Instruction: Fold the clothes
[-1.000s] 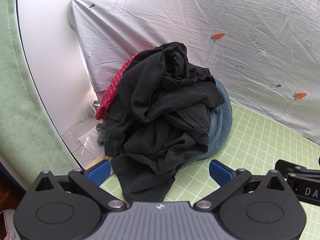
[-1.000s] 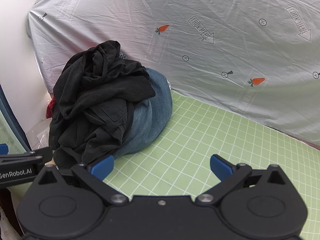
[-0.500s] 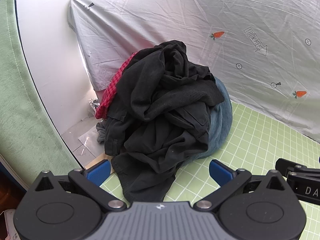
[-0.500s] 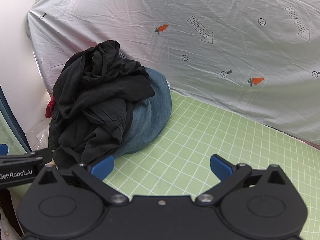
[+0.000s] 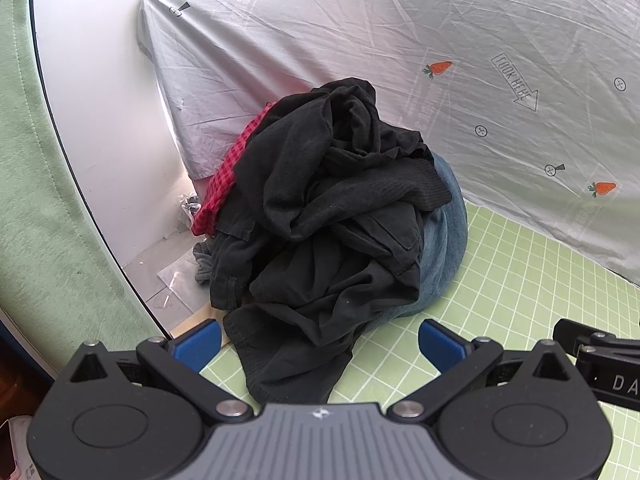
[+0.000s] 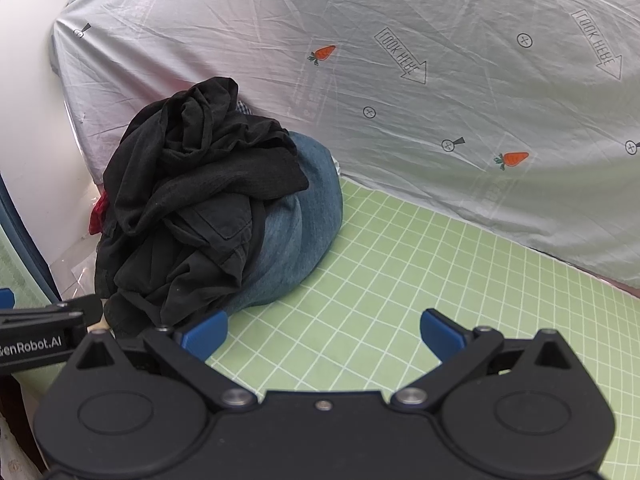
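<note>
Ahead of me a green gridded cutting mat (image 6: pixel 420 280) meets a wrinkled grey sheet (image 6: pixel 400 120) printed with carrots and arrows; a white wall (image 5: pixel 100 100) stands left.

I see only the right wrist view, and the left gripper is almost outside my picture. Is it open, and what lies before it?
Observer: The left gripper is open; a hem of the black crumpled garment reaches between its blue pads.
Operator: What is the small red thing behind that garment?
Observer: A red-and-black checked cloth, running up the garment's left side.
Operator: Is anything lower there?
Observer: A grey crumpled cloth lies at the foot, beside a clear plastic sheet.
</note>
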### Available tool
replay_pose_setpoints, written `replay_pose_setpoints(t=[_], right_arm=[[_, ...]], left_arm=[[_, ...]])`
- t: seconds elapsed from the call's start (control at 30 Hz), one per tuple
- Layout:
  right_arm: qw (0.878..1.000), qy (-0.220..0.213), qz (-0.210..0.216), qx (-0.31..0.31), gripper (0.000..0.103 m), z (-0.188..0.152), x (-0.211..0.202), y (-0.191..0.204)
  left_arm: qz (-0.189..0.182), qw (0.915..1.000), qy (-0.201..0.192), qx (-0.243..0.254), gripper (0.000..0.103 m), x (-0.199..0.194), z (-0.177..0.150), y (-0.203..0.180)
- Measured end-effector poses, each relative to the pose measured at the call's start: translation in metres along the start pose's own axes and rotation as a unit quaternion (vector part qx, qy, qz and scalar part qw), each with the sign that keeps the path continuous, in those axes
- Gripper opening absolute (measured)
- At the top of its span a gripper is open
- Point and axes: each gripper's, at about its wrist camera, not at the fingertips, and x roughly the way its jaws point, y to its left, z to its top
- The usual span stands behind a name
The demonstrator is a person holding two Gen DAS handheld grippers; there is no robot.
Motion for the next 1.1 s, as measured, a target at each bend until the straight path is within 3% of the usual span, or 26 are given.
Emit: replay_pose_setpoints(t=[0.7, 0.8, 0.93, 1.1], right_arm=[[1.0, 0.009, 0.02, 0.008, 0.103, 0.001, 0.014, -0.003], [0.999, 0.015, 0.026, 0.01, 0.103, 0.004, 0.025, -0.006], [0.999, 0.025, 0.024, 0.009, 0.103, 0.015, 0.05, -0.008], [0.997, 0.044, 0.058, 0.035, 0.092, 0.039, 0.093, -0.011]], left_arm=[[0.022, 0.999, 0.03, -0.024, 0.103, 0.02, 0.003, 0.01], [0.039, 0.9979, 0.037, -0.036, 0.103, 0.032, 0.011, 0.012], [0.024, 0.997, 0.047, -0.057, 0.103, 0.057, 0.032, 0.019], [0.047, 0.9954, 0.041, -0.073, 0.103, 0.093, 0.066, 0.029]])
